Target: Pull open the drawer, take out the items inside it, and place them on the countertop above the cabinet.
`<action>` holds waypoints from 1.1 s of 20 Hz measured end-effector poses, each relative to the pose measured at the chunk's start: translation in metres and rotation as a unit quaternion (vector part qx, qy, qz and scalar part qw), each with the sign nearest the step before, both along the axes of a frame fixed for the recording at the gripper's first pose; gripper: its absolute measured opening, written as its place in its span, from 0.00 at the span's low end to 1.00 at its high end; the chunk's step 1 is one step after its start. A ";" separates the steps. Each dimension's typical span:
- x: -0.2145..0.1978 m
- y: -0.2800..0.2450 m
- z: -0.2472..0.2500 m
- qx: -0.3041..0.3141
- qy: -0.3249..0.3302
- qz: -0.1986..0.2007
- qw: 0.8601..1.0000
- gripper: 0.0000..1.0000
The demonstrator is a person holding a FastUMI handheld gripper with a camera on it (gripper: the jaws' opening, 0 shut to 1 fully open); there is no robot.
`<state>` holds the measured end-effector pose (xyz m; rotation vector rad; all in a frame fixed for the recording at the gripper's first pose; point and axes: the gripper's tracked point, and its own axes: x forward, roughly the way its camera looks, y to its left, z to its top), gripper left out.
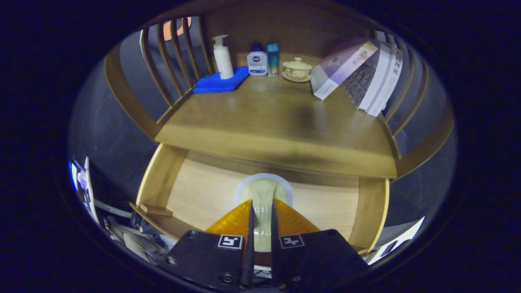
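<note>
The drawer (195, 191) stands pulled open below the surface (276, 122). The gripper (261, 205) has its jaws nearly closed, pinching a pale green pouch (263, 191) with a white rim; both fingers press on its narrow lower part, and its wider top shows just ahead of them, above the drawer's floor. On the surface, well beyond, a pump bottle (222, 57) stands on a blue cloth (222, 82), with a small jar (257, 60), a slim blue bottle (272, 59) and a lidded cup (297, 69) beside it. Books (358, 75) lean against the slatted rail.
</note>
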<state>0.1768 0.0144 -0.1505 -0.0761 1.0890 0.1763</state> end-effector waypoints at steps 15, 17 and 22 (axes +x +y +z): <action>0.116 -0.012 0.017 0.012 0.001 -0.074 0.997 0.20; 0.133 -0.011 0.019 0.008 -0.009 -0.075 0.997 0.20; 0.154 -0.011 0.011 0.011 -0.010 -0.089 0.996 0.20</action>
